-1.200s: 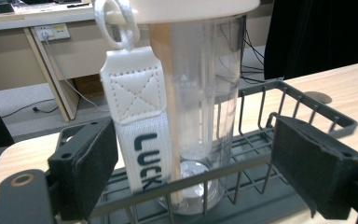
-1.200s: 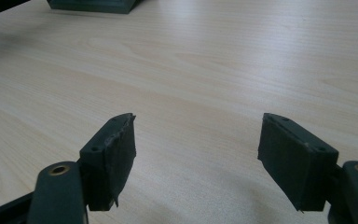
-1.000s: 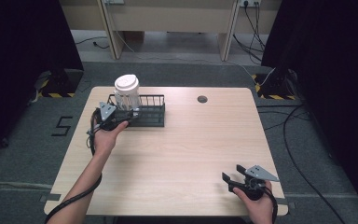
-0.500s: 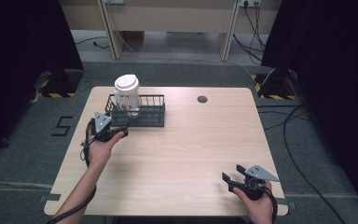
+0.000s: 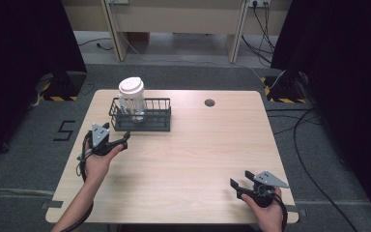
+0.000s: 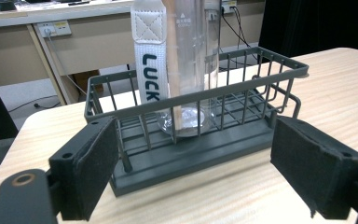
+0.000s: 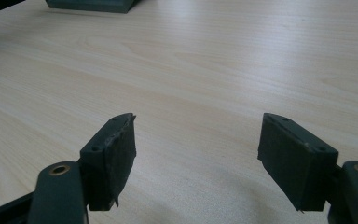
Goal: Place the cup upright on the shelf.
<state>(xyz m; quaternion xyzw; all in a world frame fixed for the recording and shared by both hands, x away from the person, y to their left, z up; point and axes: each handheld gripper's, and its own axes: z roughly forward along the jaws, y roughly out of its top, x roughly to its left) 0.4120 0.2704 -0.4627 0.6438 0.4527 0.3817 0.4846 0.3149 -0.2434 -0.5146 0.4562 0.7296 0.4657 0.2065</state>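
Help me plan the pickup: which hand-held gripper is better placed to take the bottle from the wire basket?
Probably the left hand-held gripper: it sits open just in front of the wire basket facing the bottle. The right hand-held gripper is at the table's near right corner, far off.

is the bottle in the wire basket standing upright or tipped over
Upright. The clear bottle stands on its base inside the wire basket, white lid on top; the left gripper view shows its round bottom flat on the basket floor.
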